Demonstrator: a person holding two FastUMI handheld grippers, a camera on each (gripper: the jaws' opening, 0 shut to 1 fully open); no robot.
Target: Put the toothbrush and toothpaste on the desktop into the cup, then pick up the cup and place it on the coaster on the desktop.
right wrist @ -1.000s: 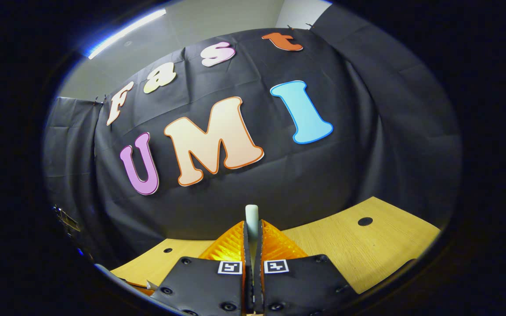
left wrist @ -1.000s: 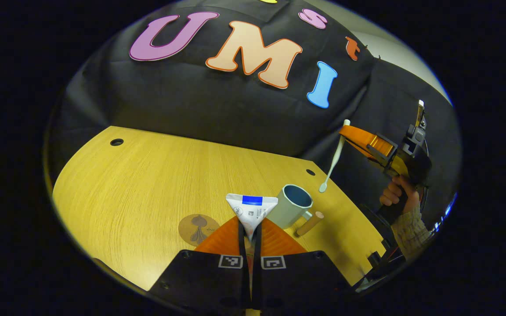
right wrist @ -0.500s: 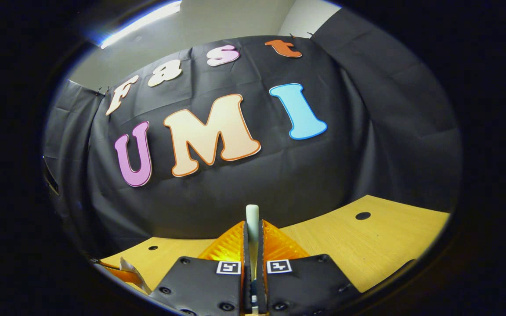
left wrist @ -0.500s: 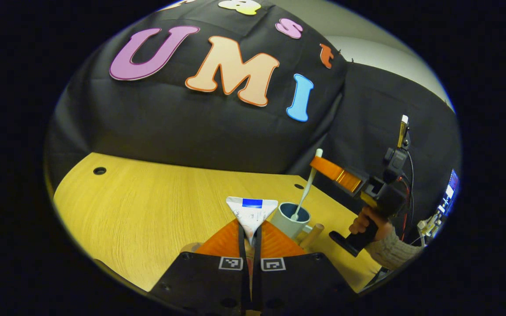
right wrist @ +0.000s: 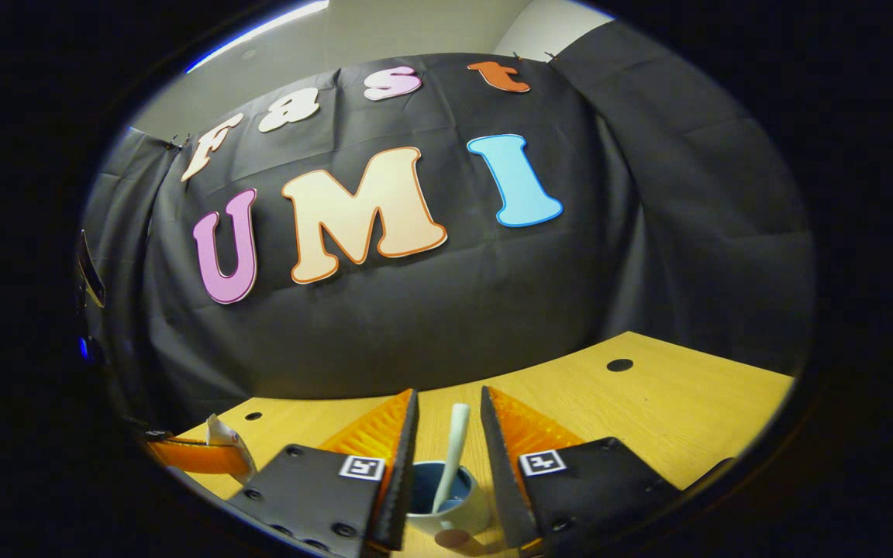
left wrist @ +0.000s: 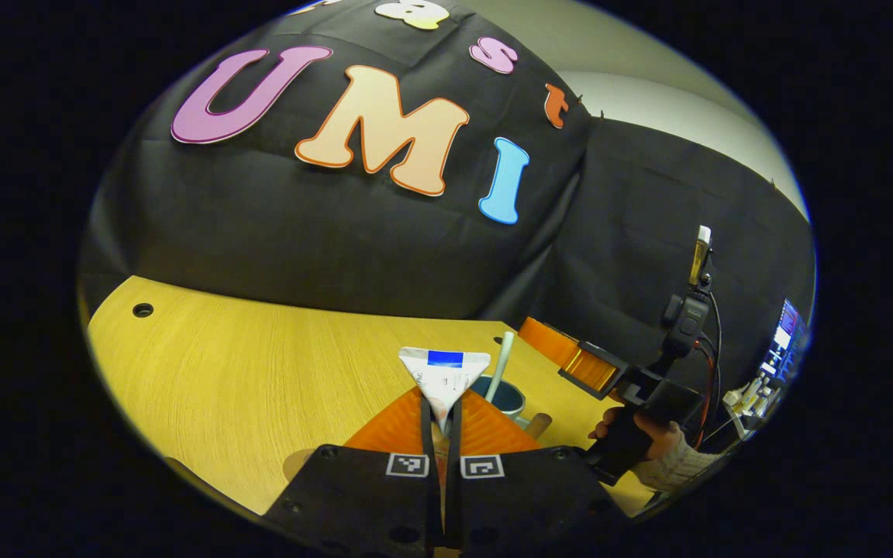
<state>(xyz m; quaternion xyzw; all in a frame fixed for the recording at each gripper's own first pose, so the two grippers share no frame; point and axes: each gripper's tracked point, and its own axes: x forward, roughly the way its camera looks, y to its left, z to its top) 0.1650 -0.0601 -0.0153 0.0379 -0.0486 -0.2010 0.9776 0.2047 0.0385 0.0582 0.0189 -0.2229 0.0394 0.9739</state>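
The white toothpaste tube (left wrist: 445, 373) sticks up from my left gripper (left wrist: 443, 397), which is shut on it. Just behind and to the right stands the grey-blue cup (left wrist: 505, 397), with the pale toothbrush (left wrist: 499, 364) leaning upright in it. My right gripper (left wrist: 570, 358), held by a hand (left wrist: 636, 430), hangs close to the cup's right. In the right gripper view, my right gripper (right wrist: 448, 399) is open, its jaws either side of the toothbrush (right wrist: 454, 446), free of it, above the cup (right wrist: 450, 500). The left gripper (right wrist: 194, 456) with the toothpaste (right wrist: 223, 435) sits at the lower left.
The yellow wooden table (left wrist: 245, 364) has a cable hole (left wrist: 142, 310) at its far left and another (right wrist: 618, 364) toward the back right. A brown coaster (left wrist: 297, 463) peeks out beside my left gripper's body. The cup's wooden handle (left wrist: 537, 425) points toward me.
The right gripper came down over the cup, set the toothbrush in it and opened, letting go. The left gripper kept hold of the toothpaste and swung slightly.
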